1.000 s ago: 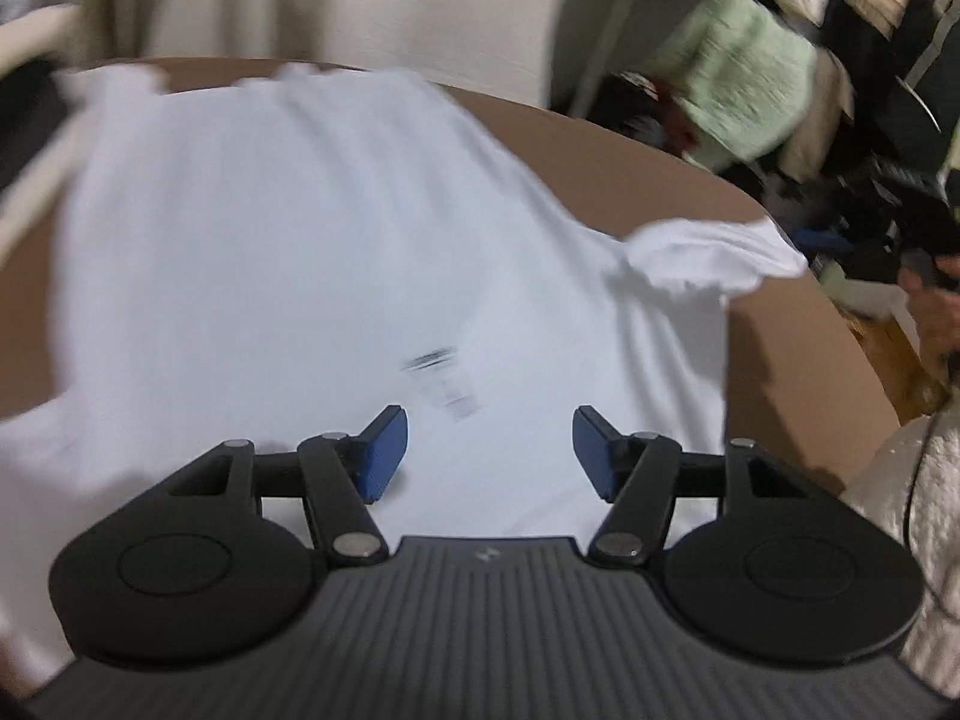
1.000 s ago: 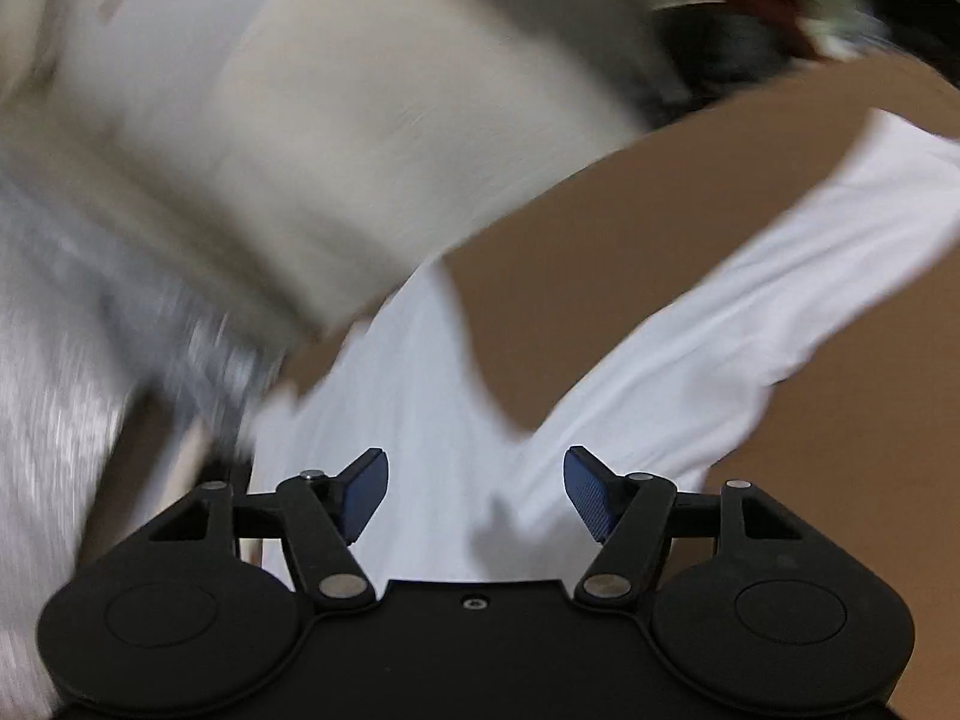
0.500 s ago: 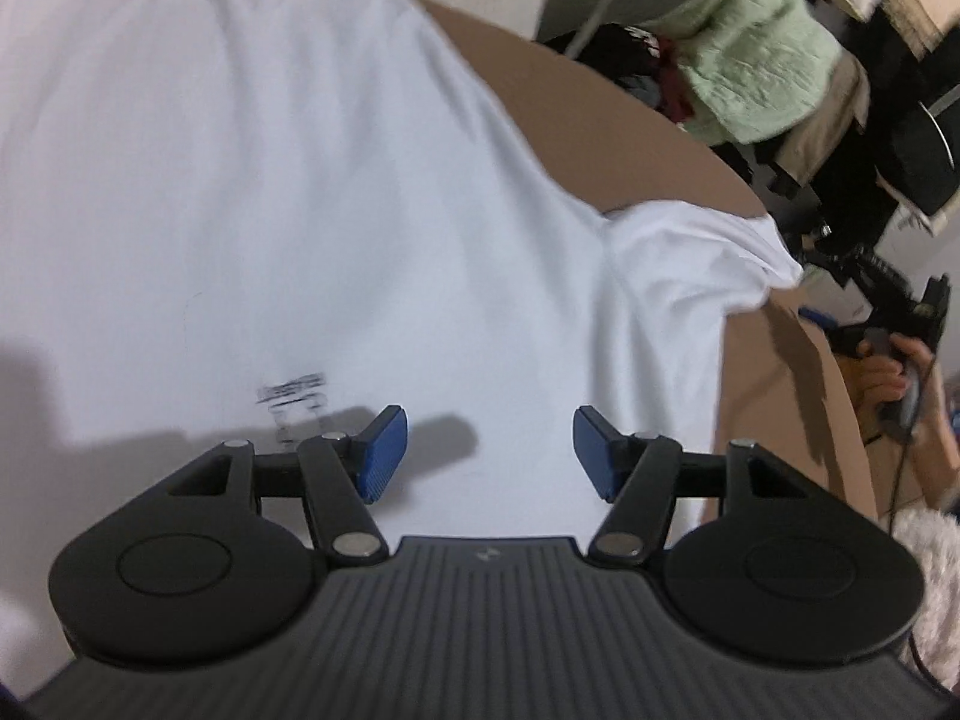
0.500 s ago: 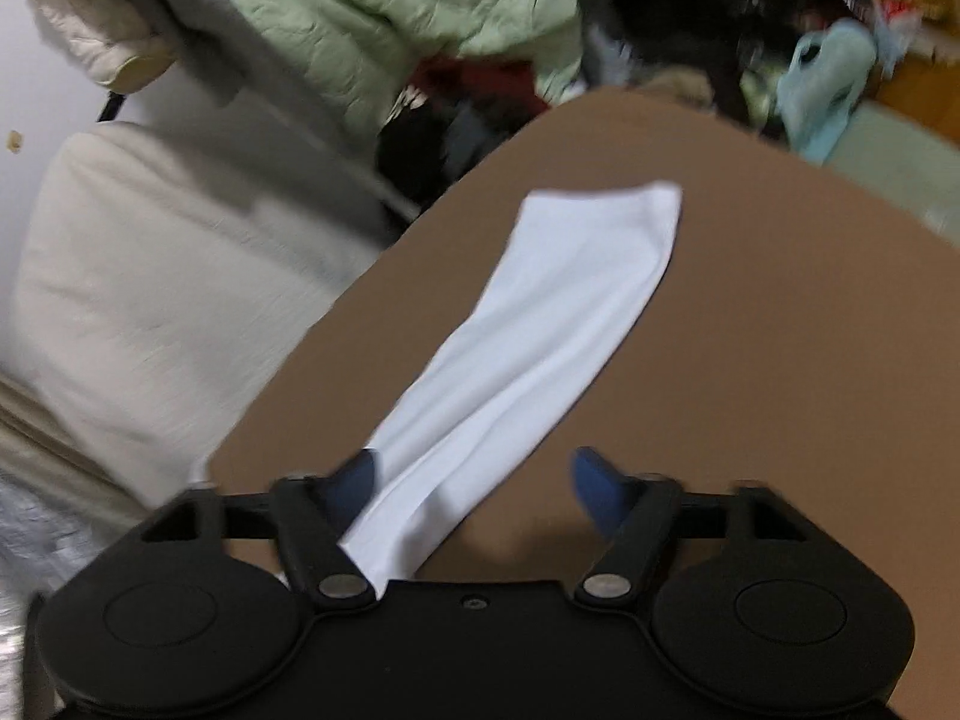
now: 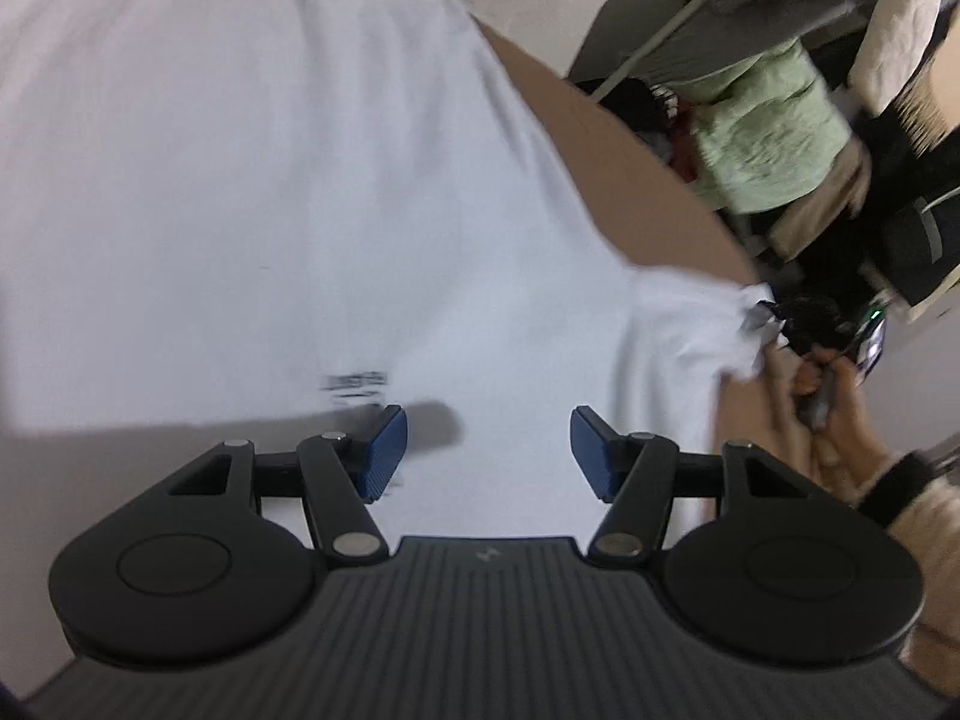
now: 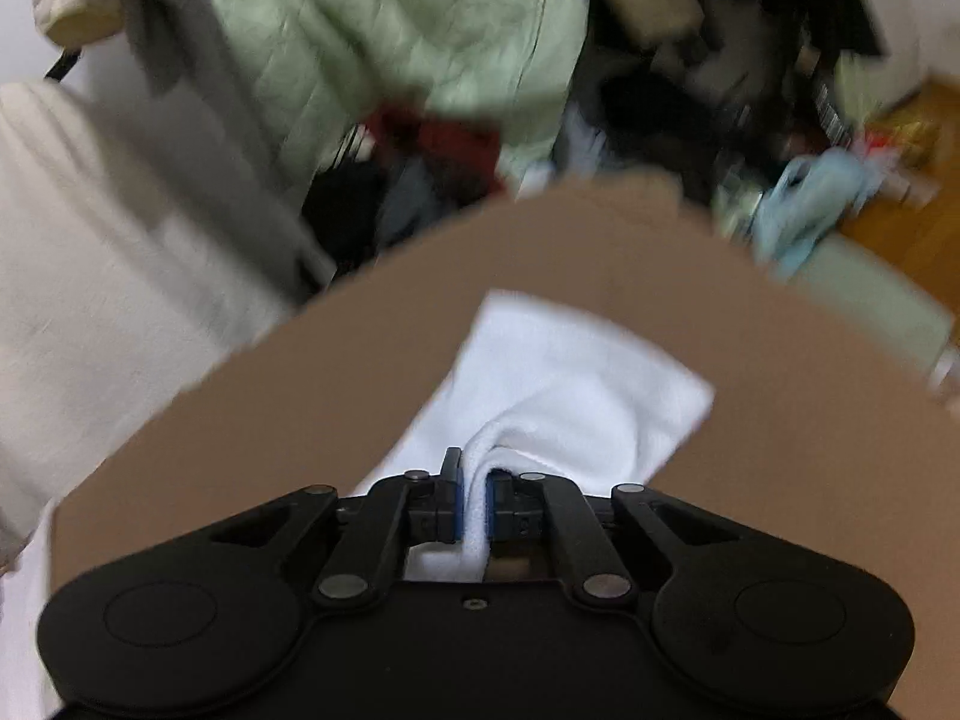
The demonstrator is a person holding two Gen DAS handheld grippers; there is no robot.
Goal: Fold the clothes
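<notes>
Scene: a white T-shirt point(image 5: 288, 180) lies spread flat across a brown tabletop point(image 5: 648, 180), covering most of what the left wrist view shows.

Shirt position: the body of the shirt runs from the near edge of the tabletop to the far edge; bare brown surface shows only along its right side, toward the right edge.

Shirt detail: a small dark printed mark point(image 5: 355, 387) sits on the cloth just ahead of the left gripper; it is too blurred to read.

Sleeve: the shirt's sleeve point(image 6: 564, 372) reaches out over bare tabletop point(image 6: 336, 396) near the far right edge, its square cuff end lying flat, its near part gathered into a raised fold.

Left gripper point(image 5: 489, 450): hovers low over the shirt body with its blue fingers point(image 5: 384, 450) standing about half apart; nothing is between them, and whether they touch the cloth cannot be told.

Right gripper point(image 6: 474, 507): its fingers are closed tight on the bunched fold of the sleeve, white cloth pinched between the blue pads.

Right hand point(image 5: 840, 420): seen from the left wrist view at the right edge of the tabletop, a person's hand with a dark cuff holds the right gripper at the sleeve tip.

Surroundings: beyond the far edge of the tabletop is a heap of clothing, including a pale green quilted jacket point(image 6: 420, 30), beside a light-coloured wall.
</notes>
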